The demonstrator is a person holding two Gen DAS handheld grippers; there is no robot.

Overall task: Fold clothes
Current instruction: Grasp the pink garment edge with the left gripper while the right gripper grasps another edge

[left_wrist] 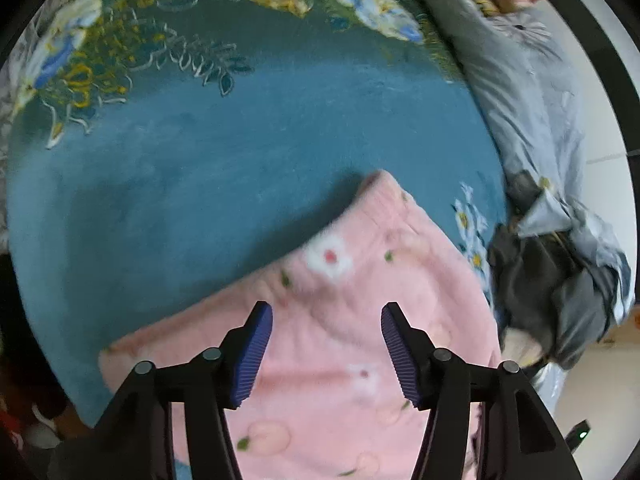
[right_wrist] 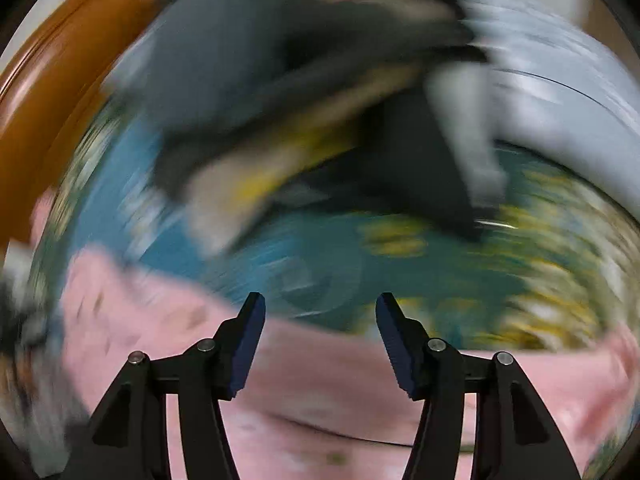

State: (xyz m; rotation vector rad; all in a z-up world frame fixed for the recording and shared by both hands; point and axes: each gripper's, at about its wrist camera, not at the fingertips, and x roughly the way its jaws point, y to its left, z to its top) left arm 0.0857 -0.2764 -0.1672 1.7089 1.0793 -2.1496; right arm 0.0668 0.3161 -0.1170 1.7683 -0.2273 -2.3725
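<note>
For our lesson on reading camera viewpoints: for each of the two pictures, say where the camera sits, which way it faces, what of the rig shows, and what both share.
Left wrist: sits on the left gripper, faces forward and down at a pink garment on a blue floral blanket; its two open fingers show.
Right wrist: sits on the right gripper, faces the same bed, heavily blurred; its open fingers show.
Shared: the pink garment, blue blanket and grey clothes pile.

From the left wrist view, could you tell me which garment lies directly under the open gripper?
The pink flowered garment lies under the left gripper; the grey clothes are heaped off to the right.
</note>
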